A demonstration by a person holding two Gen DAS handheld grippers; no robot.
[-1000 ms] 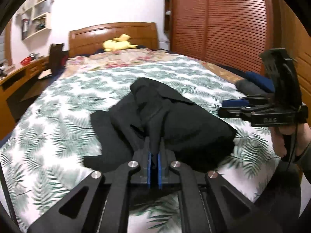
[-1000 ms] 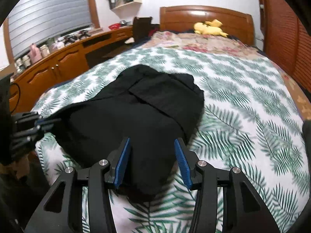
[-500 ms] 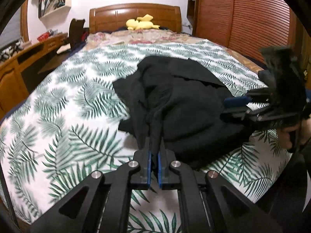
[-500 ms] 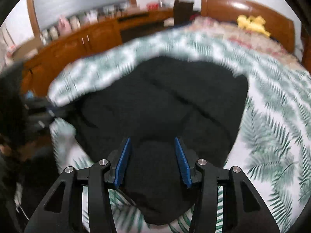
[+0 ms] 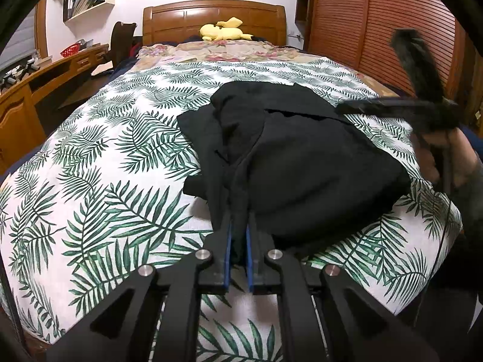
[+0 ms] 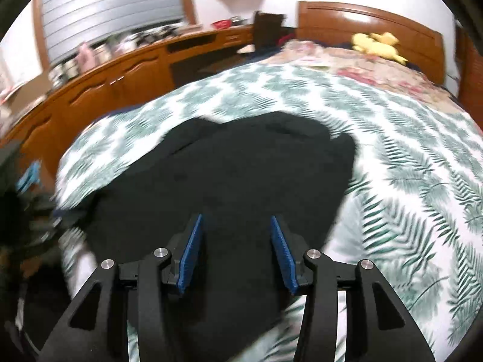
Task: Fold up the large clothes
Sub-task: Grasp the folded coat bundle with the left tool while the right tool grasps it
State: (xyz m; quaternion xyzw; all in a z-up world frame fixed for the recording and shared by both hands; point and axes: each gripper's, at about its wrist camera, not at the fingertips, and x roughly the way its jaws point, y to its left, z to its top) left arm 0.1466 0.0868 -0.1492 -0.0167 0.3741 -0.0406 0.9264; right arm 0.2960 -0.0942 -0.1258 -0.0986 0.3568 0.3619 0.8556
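Note:
A black garment lies bunched on the leaf-print bedspread, near the bed's front edge. My left gripper holds a fold of its near edge between the blue pads; the jaws are just opening, with the cloth still between them. In the right wrist view the right gripper hovers open over the garment, which fills the space under its blue pads, with nothing pinched. The right gripper also shows blurred at the garment's right side, held by a hand.
A yellow plush toy rests by the wooden headboard. A long wooden desk runs along the bed's left side, and a slatted wardrobe stands on the right. Bare bedspread stretches left of and beyond the garment.
The left gripper has sunk and pulled the gathered cloth toward the bed's front edge. The right gripper has swept in over the garment and is blurred with motion.

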